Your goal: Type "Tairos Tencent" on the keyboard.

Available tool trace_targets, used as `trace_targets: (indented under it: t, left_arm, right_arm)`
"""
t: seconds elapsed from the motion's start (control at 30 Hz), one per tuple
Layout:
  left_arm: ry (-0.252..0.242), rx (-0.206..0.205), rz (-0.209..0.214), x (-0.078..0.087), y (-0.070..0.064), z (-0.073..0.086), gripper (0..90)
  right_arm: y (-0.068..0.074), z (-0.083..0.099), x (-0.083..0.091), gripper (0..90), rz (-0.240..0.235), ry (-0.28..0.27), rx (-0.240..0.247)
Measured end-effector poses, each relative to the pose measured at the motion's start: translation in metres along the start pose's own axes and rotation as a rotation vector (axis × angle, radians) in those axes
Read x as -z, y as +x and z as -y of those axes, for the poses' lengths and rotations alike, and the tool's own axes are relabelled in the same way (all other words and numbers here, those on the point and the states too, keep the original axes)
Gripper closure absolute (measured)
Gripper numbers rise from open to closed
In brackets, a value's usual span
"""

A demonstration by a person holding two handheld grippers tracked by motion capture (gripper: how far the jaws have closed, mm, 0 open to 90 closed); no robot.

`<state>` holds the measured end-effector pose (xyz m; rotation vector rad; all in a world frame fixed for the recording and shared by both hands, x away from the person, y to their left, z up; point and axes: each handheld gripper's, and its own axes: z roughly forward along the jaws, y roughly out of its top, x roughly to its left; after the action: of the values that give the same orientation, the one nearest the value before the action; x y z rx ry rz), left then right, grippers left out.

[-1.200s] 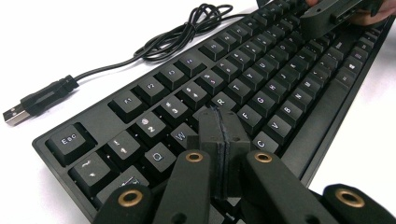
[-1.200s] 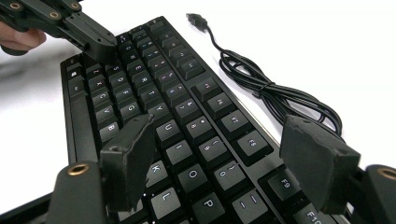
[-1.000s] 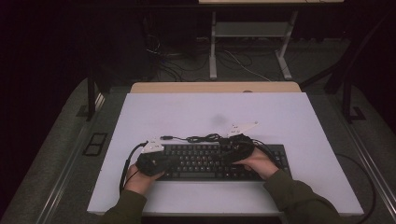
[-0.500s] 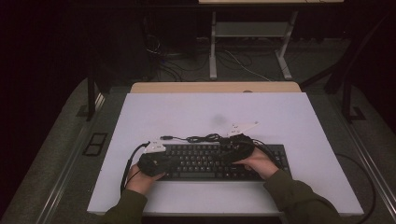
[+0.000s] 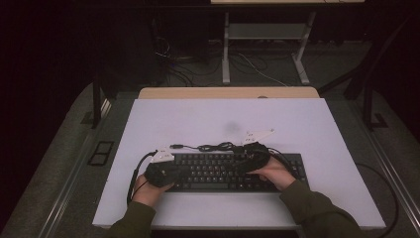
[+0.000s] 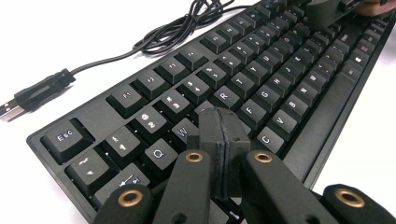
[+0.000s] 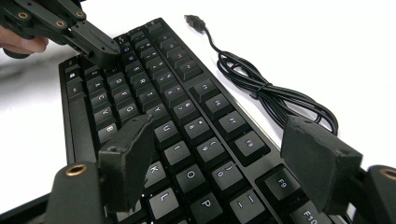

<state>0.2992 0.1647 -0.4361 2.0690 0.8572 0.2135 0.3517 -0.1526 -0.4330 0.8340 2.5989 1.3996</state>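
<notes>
- The left gripper has its two black jaws pressed flat together, tips pointing down and forward.
- The right gripper has its jaws spread wide apart.
- The left hand and right hand come in over the table's near edge, forearms angled inward, sleeves dark green.
</notes>
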Motion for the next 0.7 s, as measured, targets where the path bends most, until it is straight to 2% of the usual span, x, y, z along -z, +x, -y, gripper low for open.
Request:
trace_targets:
  t: [0.3,0.7]
  left_arm:
    - [-0.018,-0.002,0.006,0.0060,0.0001,-0.0012,89.1]
    - [-0.024,-0.014,0.050,0.0057,-0.0056,-0.0040,89.1]
  right_arm:
    - [-0.0003,0.0001,0.0006,25.9,0.003,-0.001,-0.001]
    - [0.0000,0.0008,0.0031,23.8,0.026,0.004,-0.001]
